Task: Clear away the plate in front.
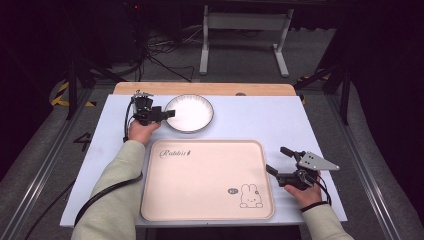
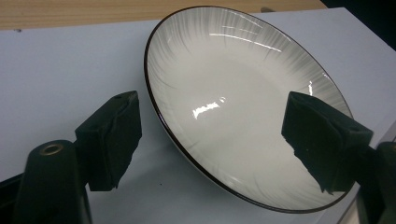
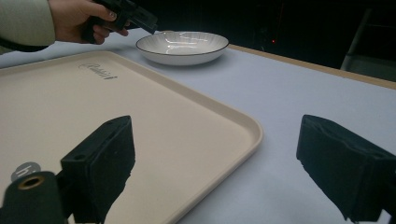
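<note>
Apparently closing in, the left gripper [image 1: 167,114] straddles the plate's [image 1: 189,113] near-left rim, jaws wide, pads clear — it should seat deeper, level, before pinching — the right gripper [image 1: 276,160] rests wide, empty.

Table brightly lit from above, surroundings dark; glare on plate [image 2: 243,116]; slightly soft focus.

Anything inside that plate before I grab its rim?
Nothing lies in the plate: its white ribbed bowl shows bare with only light glints. The left gripper straddles its near rim, jaws open. What is beneath the plate stays hidden.
</note>
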A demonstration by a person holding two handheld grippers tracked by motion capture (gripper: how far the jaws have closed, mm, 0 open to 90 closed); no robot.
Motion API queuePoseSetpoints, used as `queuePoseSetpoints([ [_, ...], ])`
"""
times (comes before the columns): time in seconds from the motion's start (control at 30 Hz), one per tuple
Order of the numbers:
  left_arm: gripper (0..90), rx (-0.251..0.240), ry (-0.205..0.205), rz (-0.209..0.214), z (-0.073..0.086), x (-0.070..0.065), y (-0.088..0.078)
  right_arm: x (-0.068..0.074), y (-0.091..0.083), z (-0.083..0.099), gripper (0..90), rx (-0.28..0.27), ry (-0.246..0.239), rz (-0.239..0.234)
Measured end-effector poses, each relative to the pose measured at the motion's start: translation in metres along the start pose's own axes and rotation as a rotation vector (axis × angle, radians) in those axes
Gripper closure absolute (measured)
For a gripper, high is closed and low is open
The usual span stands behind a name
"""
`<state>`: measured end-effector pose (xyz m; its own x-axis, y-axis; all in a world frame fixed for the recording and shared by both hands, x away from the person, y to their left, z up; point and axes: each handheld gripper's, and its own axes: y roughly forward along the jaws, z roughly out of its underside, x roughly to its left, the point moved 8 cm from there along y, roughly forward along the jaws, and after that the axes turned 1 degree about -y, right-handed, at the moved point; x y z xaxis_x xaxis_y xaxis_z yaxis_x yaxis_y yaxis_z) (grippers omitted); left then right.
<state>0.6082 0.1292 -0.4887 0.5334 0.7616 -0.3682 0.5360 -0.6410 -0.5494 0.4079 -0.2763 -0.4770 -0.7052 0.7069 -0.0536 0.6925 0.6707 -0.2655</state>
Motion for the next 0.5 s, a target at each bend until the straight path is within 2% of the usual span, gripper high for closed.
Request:
queuePoseSetpoints([
  [0.1, 22.8, 0.020, -0.006, -0.013, 0.003, 0.001, 0.004, 0.000, 0.000, 0.000, 12.0, -0.001, 0.000, 0.001],
  [0.3, 24.7, 0.029, -0.020, -0.010, 0.006, 0.001, 0.008, 0.000, 0.000, 0.000, 12.8, 0.001, 0.002, -0.003],
  [0.5, 31.7, 0.057, -0.026, -0.003, 0.012, 0.002, 0.013, 0.000, 0.000, 0.000, 13.3, 0.003, 0.003, -0.006],
])
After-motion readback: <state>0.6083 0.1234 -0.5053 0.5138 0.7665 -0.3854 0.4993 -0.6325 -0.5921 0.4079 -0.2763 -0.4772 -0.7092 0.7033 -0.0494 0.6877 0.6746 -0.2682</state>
